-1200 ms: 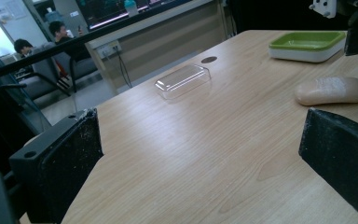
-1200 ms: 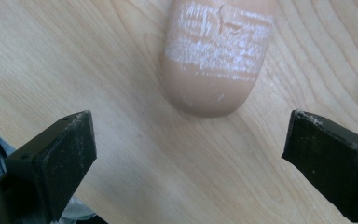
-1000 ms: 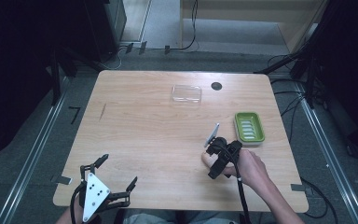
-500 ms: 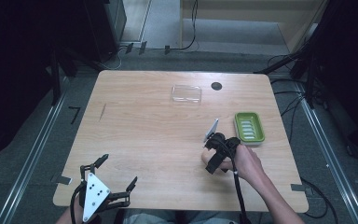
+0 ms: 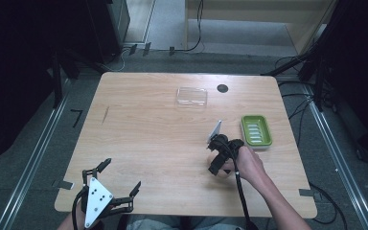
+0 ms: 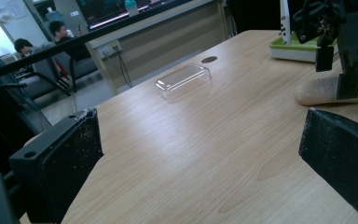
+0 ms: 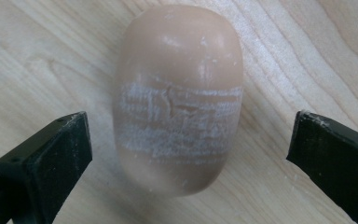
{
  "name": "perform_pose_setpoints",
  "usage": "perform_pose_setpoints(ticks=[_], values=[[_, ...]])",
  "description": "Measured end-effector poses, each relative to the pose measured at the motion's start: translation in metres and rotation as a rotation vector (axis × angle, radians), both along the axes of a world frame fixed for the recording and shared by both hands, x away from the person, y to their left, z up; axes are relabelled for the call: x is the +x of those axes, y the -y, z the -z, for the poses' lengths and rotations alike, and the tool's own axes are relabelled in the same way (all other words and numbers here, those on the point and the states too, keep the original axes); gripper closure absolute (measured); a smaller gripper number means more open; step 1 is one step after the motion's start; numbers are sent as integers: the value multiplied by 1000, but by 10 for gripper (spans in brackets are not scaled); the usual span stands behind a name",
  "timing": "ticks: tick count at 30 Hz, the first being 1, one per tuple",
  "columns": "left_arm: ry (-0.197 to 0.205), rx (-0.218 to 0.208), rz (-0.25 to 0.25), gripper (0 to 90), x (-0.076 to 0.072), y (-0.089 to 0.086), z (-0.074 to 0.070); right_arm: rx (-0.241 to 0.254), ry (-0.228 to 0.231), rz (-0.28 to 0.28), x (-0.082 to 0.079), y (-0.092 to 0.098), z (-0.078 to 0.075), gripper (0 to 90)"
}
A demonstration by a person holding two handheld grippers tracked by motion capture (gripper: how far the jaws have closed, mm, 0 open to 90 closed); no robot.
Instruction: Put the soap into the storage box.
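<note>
The right gripper (image 5: 216, 160) points down at the pale wooden surface (image 5: 143, 143), and its two black jaws are wide open. Between them lies a smooth, tan, egg-shaped bar of soap (image 7: 179, 100) with white scratchy marks across its middle. The jaws sit on either side of the soap and do not touch it — there is bare wood in each gap. In the left gripper view the same soap (image 6: 324, 91) rests flat on the surface, right under the right gripper (image 6: 340, 42).

Just beside the right gripper, toward the far right edge of the surface, sits a green rectangle-shaped soap dish (image 5: 256, 130) with ridges inside. A small white flat piece (image 5: 214, 132) stands up at a tilt near the gripper's top; I cannot tell what it is.

Farther back, near the far edge, lies a clear plastic lid (image 5: 192, 96), and next to it is a small dark round hole (image 5: 223, 88) in the surface.

The left gripper (image 5: 110, 184) is well apart from all this — down at the near left corner. Its jaws are wide open too, and they hold nothing.
</note>
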State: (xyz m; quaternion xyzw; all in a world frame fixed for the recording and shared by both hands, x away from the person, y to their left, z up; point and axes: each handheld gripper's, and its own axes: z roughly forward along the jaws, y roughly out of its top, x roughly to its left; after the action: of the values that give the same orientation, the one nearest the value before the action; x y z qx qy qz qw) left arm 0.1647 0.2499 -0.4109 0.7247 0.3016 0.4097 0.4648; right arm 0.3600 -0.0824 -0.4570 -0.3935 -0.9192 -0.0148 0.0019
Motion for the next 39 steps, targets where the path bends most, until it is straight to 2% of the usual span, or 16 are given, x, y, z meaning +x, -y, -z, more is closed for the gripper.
perform_pose_setpoints(ticks=[5,6,10,18,34,39], values=[[1,1,-1,0,0,0,0,-5,-11,3,3,-3,5,2],[1,1,-1,0,0,0,0,-6,-3,10,2,-4,6,62],[0,1,-2,0,0,0,0,-7,-4,-1,2,-5,9,69],[2,0,-3,0,-1,-1,0,-2,1,5,2,-7,13,139],[3,2,-3,0,-1,-1,0,-13,2,6,2,-6,12,182],[4,2,-2,0,-1,-1,-1,-6,6,-12,0,-6,10,259]])
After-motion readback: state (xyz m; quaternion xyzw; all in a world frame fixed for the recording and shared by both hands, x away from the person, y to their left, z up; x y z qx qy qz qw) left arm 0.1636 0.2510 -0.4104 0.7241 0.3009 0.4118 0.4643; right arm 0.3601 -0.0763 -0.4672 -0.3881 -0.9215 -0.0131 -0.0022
